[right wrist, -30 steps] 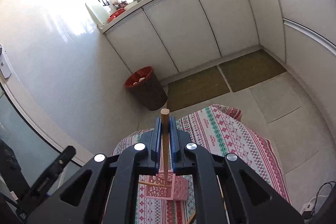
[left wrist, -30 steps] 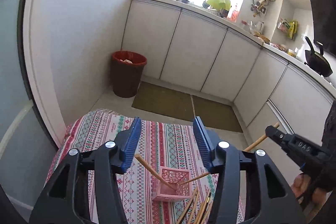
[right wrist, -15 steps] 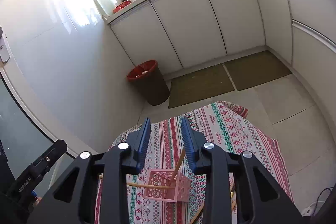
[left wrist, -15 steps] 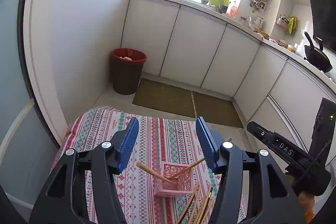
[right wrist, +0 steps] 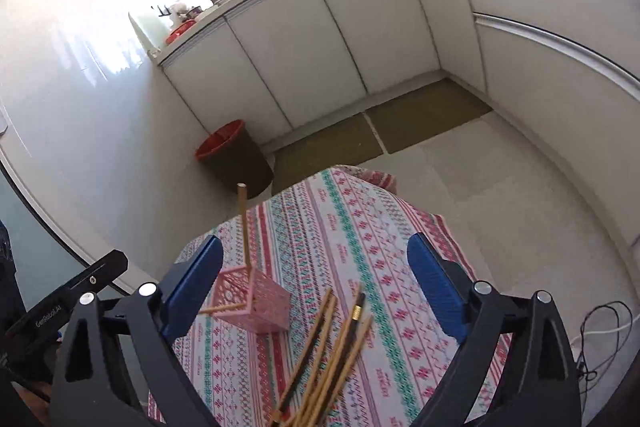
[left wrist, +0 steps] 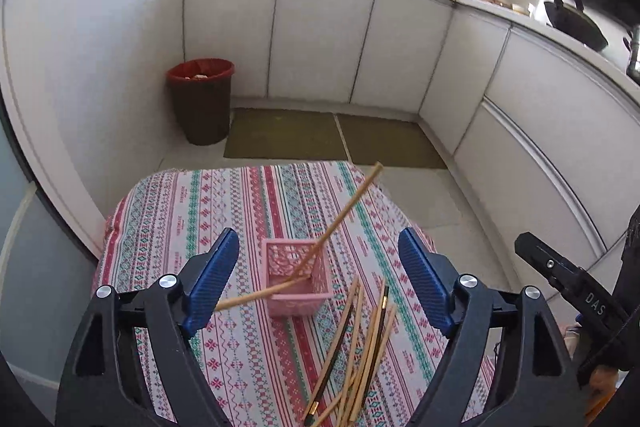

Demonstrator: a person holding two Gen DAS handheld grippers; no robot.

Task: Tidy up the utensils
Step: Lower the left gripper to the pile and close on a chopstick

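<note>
A pink lattice basket [left wrist: 299,279] stands on the patterned tablecloth [left wrist: 256,203]; it also shows in the right wrist view [right wrist: 256,301]. Two wooden chopsticks lean in it, one up to the right [left wrist: 348,207], one out to the left [left wrist: 256,297]. A loose pile of chopsticks [left wrist: 360,347] lies in front of the basket, also in the right wrist view [right wrist: 328,347]. My left gripper [left wrist: 318,279] is open and empty above the basket. My right gripper [right wrist: 316,287] is open and empty above the pile.
A red-rimmed waste bin [left wrist: 202,99] stands on the floor by white cabinets [left wrist: 320,35]. Two olive mats [left wrist: 332,139] lie beyond the table's far edge. The right gripper's body [left wrist: 572,291] shows at the left view's right side.
My right gripper opened and let its chopstick go into the basket, then drew back and widened. My left gripper stayed open and rose back a little.
</note>
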